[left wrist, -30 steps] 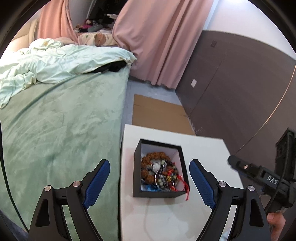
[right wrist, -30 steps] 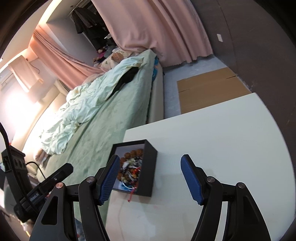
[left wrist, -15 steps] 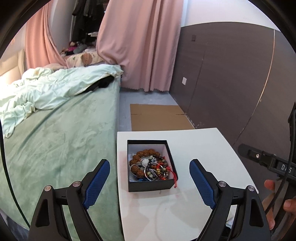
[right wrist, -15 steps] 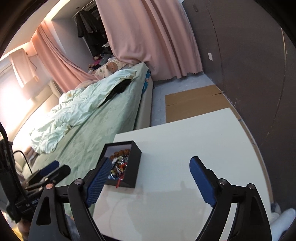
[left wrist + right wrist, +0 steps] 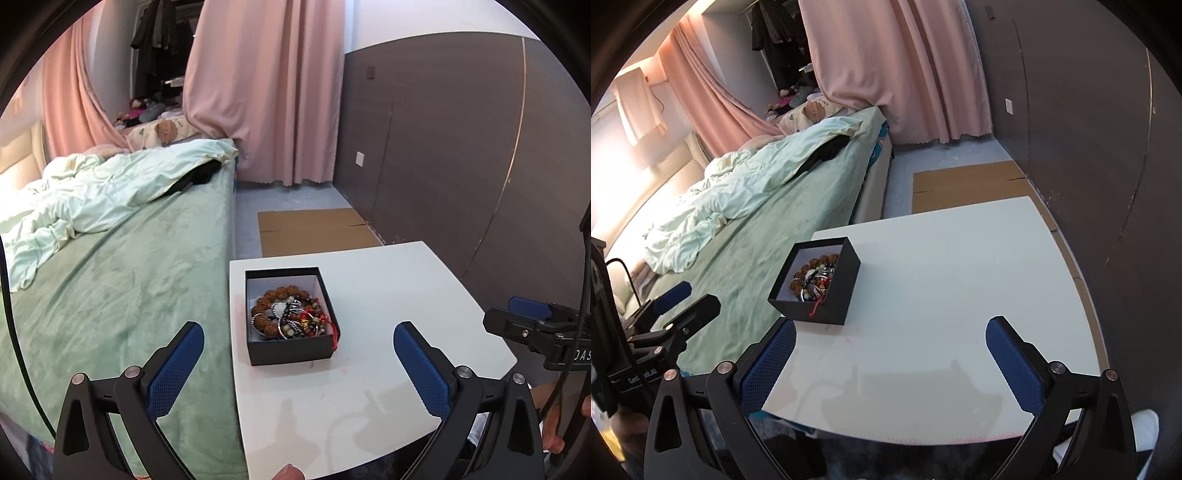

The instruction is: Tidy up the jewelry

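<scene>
Left wrist view gave me the relation that mattered: my left gripper [image 5: 297, 363] hung with its jaws spread wide and nothing between them, and the black box [image 5: 290, 317] sat at about twelve o'clock from it, just beyond the fingertips, on the bed-side part of the white table [image 5: 388, 387]. The box's long axis ran almost straight away from that gripper. From my right gripper [image 5: 890, 354], likewise wide open and empty, the same box [image 5: 816, 282] lay at about eleven o'clock and farther off, turned so one corner pointed toward me. I judged the left the nearer of the two. Inside the open box was a tangled heap of jewelry [image 5: 291, 317]: a brown bead bracelet [image 5: 275, 301] circling silver rings and small dark beads, and a red cord [image 5: 334, 334] spilled over the near right wall. I saw no jewelry on the tabletop. Beyond lay a flat cardboard sheet [image 5: 314, 230] on the floor, at twelve o'clock.
</scene>
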A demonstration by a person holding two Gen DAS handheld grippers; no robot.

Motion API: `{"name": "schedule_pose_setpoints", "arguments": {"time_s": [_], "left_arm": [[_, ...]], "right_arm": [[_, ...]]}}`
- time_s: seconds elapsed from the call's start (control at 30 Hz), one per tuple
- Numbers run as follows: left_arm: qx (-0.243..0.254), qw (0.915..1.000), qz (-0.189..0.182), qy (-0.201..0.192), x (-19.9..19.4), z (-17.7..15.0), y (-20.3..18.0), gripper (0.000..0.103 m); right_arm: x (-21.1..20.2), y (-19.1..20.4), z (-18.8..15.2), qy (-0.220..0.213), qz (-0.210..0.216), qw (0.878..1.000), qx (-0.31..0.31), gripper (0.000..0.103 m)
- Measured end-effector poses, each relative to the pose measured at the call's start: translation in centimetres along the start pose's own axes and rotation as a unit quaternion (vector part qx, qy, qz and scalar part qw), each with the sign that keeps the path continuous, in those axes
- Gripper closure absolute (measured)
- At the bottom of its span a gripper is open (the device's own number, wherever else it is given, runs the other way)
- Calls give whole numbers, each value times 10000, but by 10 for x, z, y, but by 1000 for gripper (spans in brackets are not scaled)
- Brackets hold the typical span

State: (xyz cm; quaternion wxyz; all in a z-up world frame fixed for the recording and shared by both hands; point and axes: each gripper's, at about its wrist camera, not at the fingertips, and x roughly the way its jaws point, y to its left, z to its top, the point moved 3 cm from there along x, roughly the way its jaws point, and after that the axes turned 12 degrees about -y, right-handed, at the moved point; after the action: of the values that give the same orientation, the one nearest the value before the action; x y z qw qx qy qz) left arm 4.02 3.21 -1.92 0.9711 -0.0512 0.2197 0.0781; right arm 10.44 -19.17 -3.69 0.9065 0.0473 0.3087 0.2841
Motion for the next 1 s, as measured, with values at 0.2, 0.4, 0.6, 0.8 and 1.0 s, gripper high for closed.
{"name": "schedule_pose_setpoints", "arguments": {"time_s": [0.2,0.4,0.6,0.8,1.0], "left_arm": [[-46,9999,-142,82,-1,-3,-4,1],[7,9999,-140,48,-3,-3,-7,0],[44,9999,-122,29,-4,-3,-7,1],[3,9999,-117,42,-3,-3,-6,1],[8,9999,-142,93,-1,-4,-8,1]], "right_arm": [[-1,-1,-1,44,-27,10000,-30,0],[-2,0,-1,12,-6,10000,24,0],[-4,-2,2,-52,1,10000,42,0],[-7,-5,3,-80,-29,10000,44,0],[-7,-7,3,-71,-39,10000,42,0]]}}
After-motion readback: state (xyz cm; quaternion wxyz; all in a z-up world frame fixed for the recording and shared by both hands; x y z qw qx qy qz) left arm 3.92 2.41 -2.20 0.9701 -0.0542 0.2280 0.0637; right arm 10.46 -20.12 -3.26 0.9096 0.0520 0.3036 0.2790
